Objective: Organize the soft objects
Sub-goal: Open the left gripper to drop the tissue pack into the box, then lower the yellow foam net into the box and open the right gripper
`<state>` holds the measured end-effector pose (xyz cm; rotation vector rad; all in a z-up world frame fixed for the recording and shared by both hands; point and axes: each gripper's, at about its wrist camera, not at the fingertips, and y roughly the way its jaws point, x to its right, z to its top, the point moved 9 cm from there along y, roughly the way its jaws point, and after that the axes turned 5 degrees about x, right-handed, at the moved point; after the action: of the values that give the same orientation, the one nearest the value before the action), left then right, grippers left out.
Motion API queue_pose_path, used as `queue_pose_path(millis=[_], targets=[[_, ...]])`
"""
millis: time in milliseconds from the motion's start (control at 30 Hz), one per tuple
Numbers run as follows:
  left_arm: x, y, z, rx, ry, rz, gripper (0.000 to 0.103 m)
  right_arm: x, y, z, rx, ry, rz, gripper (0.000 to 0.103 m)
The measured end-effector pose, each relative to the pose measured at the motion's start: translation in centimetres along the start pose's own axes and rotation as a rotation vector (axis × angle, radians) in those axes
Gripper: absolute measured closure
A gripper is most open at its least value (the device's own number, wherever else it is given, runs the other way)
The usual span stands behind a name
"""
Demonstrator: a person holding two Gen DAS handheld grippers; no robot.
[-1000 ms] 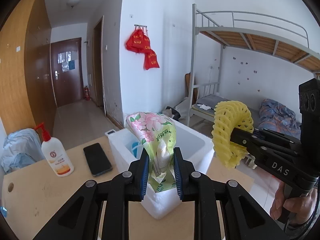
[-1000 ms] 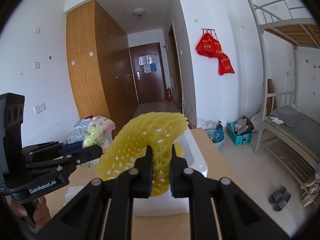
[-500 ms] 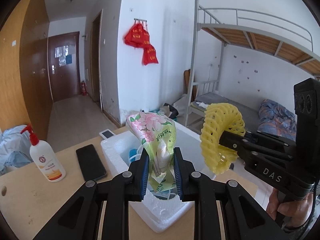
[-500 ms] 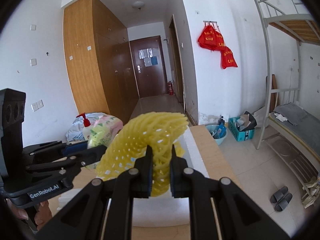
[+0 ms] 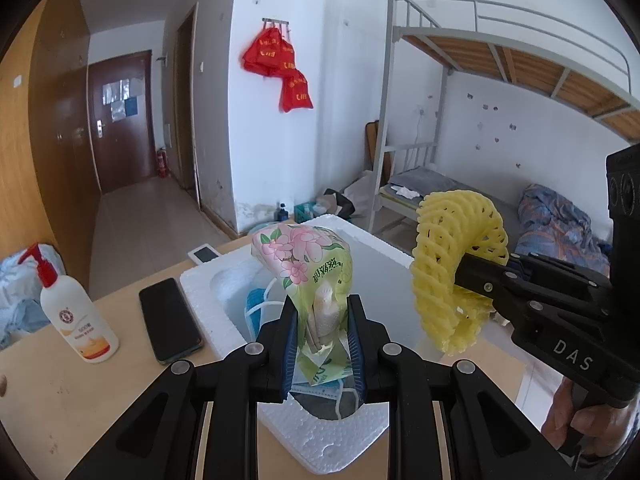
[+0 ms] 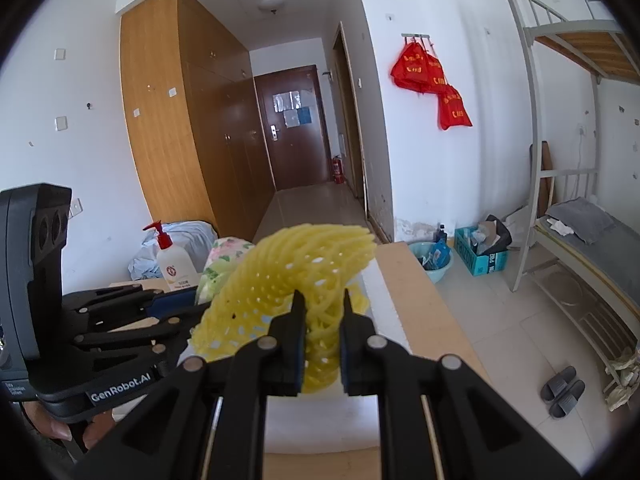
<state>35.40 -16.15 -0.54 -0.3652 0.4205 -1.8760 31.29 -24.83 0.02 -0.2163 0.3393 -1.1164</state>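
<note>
Both grippers loaded up over the foam box

The left gripper (image 5: pixel 322 340) has its jaws pinching a floral tissue pack (image 5: pixel 310 280), held upright right above the white foam box (image 5: pixel 320 444) on the wooden table (image 5: pixel 60 392). The right gripper (image 6: pixel 320 322) is clamped tight on a yellow foam net sleeve (image 6: pixel 304 276) over the box's right side. Looks like a face mask (image 5: pixel 328 394) lies inside the box, hard to tell. A lotion bottle (image 5: pixel 76 320) and a phone (image 5: pixel 170 320) sit to the left.

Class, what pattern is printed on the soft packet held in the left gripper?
Pink flowers with green leaves on a light green tissue packet, clearest in the left wrist view.
</note>
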Motion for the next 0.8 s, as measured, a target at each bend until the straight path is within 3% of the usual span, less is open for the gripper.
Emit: queue_pose_path(millis=[100,167,233,300,500,800], targets=[[0.1,-0.1,0.3,0.026,0.025,0.036,0.063,0.1,0.0,0.2,-0.001,-0.001,-0.005,0.086],[-0.1,-0.4,0.5,0.038,0.023,0.049,0.048,0.2,-0.1,0.3,0.002,0.003,-0.007,0.087],[-0.4,-0.8,0.7,0.060,0.014,0.056,0.025,0.3,-0.2,0.4,0.004,0.005,-0.008,0.086],[-0.7,-1.1,0.9,0.079,0.010,0.071,0.019,0.2,-0.2,0.4,0.005,0.003,-0.008,0.087],[-1.2,-1.1,0.6,0.074,0.041,0.124,0.015,0.2,-0.1,0.4,0.007,0.003,-0.009,0.087],[-3.6,-2.8,0.6,0.069,0.009,0.187,0.013,-0.3,1.0,0.2,0.002,0.001,0.018,0.087]])
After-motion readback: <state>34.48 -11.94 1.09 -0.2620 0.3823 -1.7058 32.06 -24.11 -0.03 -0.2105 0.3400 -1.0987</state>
